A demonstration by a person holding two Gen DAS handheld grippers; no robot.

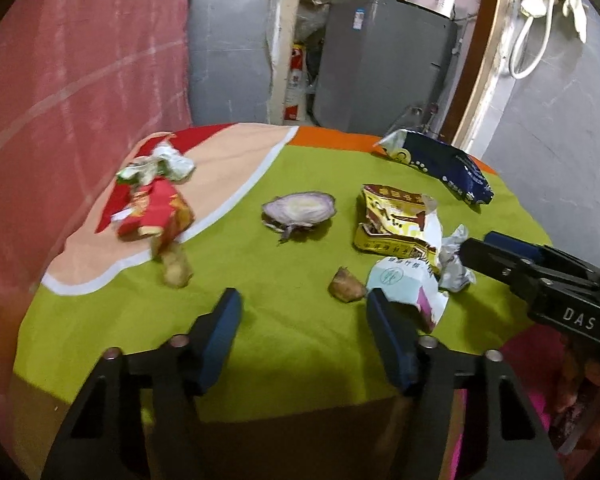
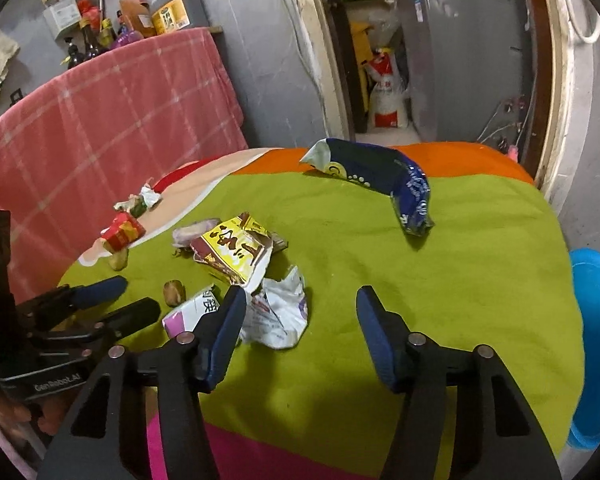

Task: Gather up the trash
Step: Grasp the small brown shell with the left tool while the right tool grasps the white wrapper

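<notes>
Litter lies scattered on a desk (image 1: 292,336) under a green cloth. In the left wrist view: red wrapper (image 1: 156,210) at centre left, onion half (image 1: 298,210) mid-frame, yellow packet (image 1: 396,222) right of it, blue bag (image 1: 444,166) at upper right, white carton (image 1: 404,286) and brown scrap (image 1: 346,290) nearest the left gripper (image 1: 304,306). Its fingers (image 1: 224,320) stand spread, pinching nothing. In the right wrist view, the right gripper (image 2: 300,306) hovers beside crumpled white paper (image 2: 280,314), fingers (image 2: 374,328) likewise spread and empty. A blue basin (image 2: 596,344) shows at right edge.
</notes>
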